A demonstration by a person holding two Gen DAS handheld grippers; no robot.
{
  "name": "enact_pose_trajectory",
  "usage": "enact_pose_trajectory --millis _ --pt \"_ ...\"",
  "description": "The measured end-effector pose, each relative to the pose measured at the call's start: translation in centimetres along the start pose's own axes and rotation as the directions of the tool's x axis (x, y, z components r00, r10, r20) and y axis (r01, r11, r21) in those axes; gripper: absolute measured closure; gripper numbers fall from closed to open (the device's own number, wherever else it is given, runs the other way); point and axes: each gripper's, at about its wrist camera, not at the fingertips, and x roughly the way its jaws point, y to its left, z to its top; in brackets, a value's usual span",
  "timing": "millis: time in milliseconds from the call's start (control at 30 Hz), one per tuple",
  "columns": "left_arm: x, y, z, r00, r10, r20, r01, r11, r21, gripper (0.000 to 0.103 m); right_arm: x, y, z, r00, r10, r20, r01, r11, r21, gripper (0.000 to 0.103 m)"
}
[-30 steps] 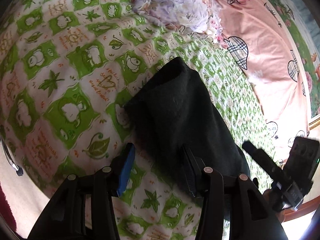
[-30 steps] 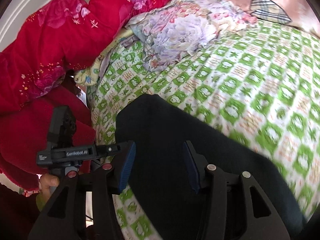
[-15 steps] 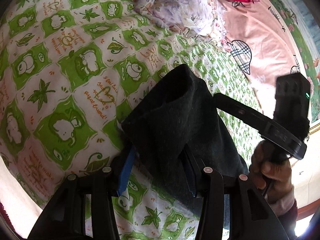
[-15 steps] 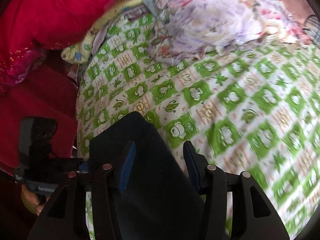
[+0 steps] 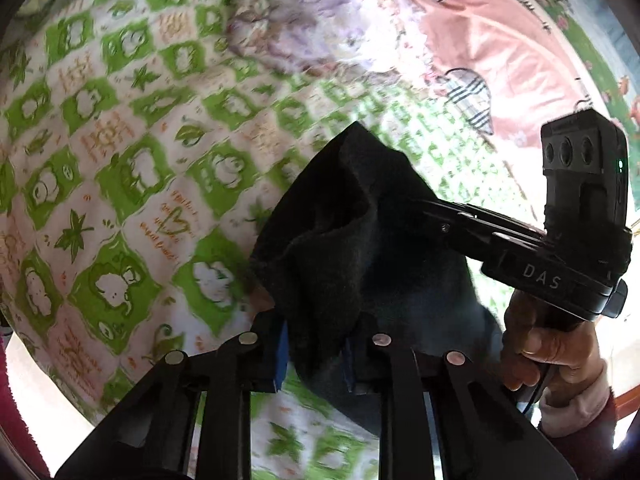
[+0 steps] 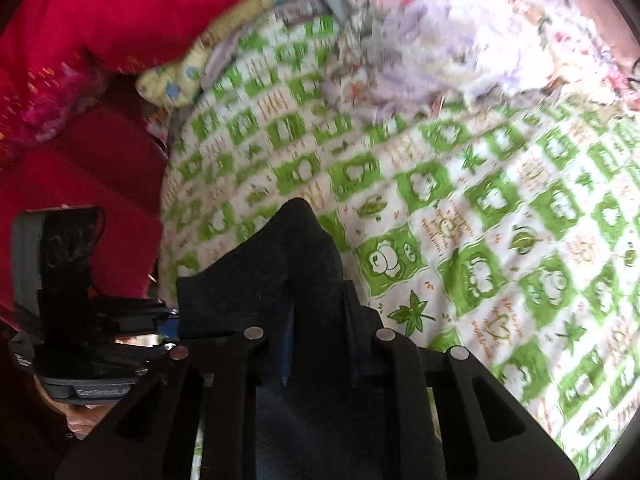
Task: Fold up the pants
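Note:
The black pants lie on a green-and-white patterned bed sheet. My left gripper is shut on a bunched edge of the pants, which rises lifted between its blue-padded fingers. My right gripper is shut on another part of the same edge; the cloth stands up in a peak between its fingers. In the left wrist view the right gripper's body and the hand holding it reach in from the right. In the right wrist view the left gripper's body sits at lower left.
A floral lilac-and-white quilt is heaped at the far end of the sheet. A red blanket lies at the left of the bed in the right wrist view. A pink sheet with plaid hearts lies to the right.
Both grippers have gone from open around the pants edge to shut on it. The cloth now bunches and lifts off the sheet. The two grippers have come closer together.

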Motion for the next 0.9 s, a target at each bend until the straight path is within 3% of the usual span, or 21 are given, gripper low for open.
enact_pose_trajectory --millis 200,433,667,900 --pt "-3.6 -3.5 0.4 0.994 -0.093 0.051 0.090 0.994 0.063 0.084 -6.5 0.7 -1.4 0.990 0.012 0.139 -0.017 0.999 0.031 0.082" --pt "-6.3 -9.9 -0.8 0.975 -0.210 0.069 0.191 0.959 0.210 0.085 -14.4 -0.1 -5.6 0.950 0.005 0.312 -0.040 0.994 0.106 0.082" --pt "-6.4 -14.2 -3.2 0.969 -0.247 0.028 0.228 0.927 0.297 0.085 -18.3 -0.8 -9.5 0.919 -0.035 0.392 -0.031 0.987 0.160 0.083" --pt "-5.8 -19.5 -6.6 0.965 -0.257 -0.043 0.252 0.879 0.404 0.085 -21.2 -2.6 -14.3 0.884 -0.085 0.459 -0.034 0.969 0.246 0.084"
